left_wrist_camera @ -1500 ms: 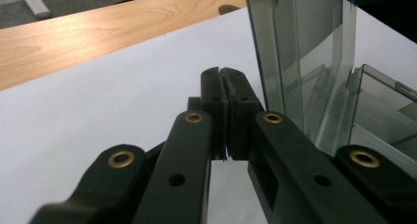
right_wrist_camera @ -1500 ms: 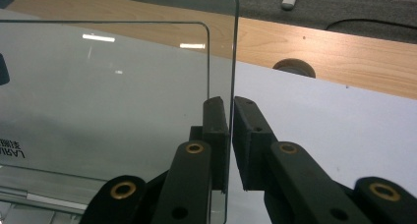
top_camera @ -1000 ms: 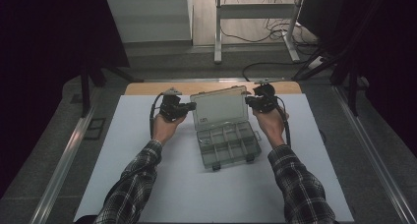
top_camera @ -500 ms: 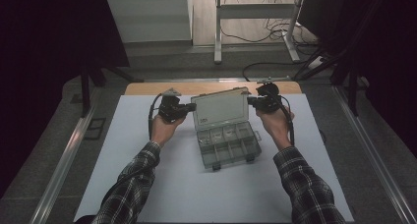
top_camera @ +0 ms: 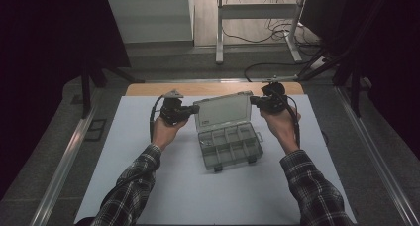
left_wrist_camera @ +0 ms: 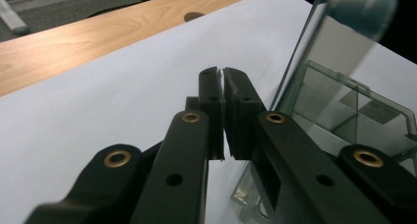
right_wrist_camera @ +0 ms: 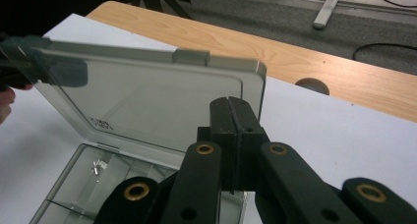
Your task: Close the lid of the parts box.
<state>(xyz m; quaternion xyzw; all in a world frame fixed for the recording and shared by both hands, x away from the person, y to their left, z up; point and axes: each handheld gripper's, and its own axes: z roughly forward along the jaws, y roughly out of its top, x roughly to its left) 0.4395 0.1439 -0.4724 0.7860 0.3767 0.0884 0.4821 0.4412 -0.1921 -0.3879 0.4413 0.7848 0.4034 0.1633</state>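
A clear plastic compartment box [top_camera: 230,147] lies in the middle of the white sheet, its lid [top_camera: 220,112] standing raised and leaning slightly back. My left gripper [top_camera: 194,108] is shut at the lid's left edge; in the left gripper view its jaws [left_wrist_camera: 223,74] meet with nothing between them, and the lid [left_wrist_camera: 339,42] rises just to their right. My right gripper [top_camera: 253,101] is shut at the lid's upper right corner. In the right gripper view its closed tips [right_wrist_camera: 230,102] sit against the lid [right_wrist_camera: 147,96] near that corner. A small metal part [right_wrist_camera: 98,166] lies in one compartment.
The white sheet [top_camera: 148,186] covers the table, with a wooden strip [top_camera: 208,88] bare along the far edge and a round hole [right_wrist_camera: 312,85] in it. Metal rails run along both sides. A stand's legs [top_camera: 218,37] and cables lie on the floor beyond.
The lid has swung up from lying further back to nearly upright. My right gripper has risen with the lid's right corner. The left gripper has stayed at the left edge.
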